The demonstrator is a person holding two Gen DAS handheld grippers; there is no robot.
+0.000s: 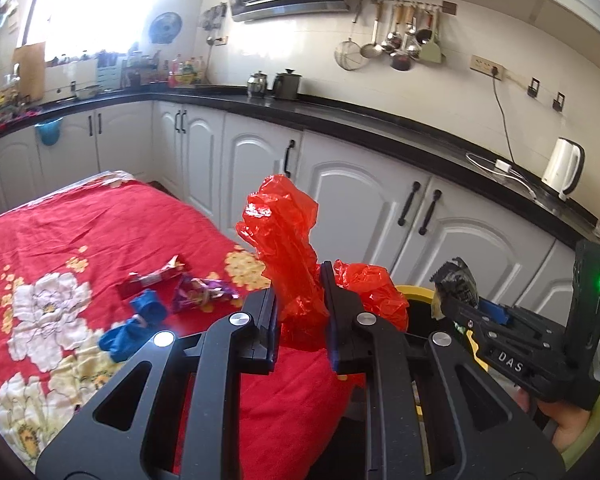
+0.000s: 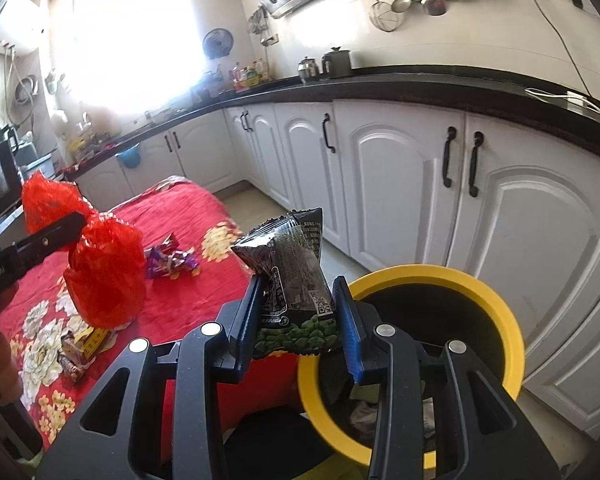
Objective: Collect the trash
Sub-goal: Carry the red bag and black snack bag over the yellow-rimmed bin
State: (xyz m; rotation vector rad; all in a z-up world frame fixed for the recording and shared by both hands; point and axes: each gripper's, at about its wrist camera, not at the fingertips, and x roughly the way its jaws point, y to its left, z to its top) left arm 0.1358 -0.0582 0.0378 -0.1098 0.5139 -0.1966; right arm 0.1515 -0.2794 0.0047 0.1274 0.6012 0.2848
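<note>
Left claw [image 1: 300,312]: matte black linkage arms with triangular cut-outs, round silver pivot screws, blue-lined finger pads. Right claw [image 2: 298,320]: same black build, silver screws, ribbed blue pads [image 2: 350,344]; from the left wrist view, white "DAS" lettering, yellow trim, green indicator light. Hand [image 1: 572,428]: bare skin, yellow-green sleeve.

white cabinets [image 2: 380,168] run under a black bench [image 1: 340,116]; a white kettle [image 1: 564,168] stands on it, ladles [image 1: 404,40] hang on the wall above
</note>
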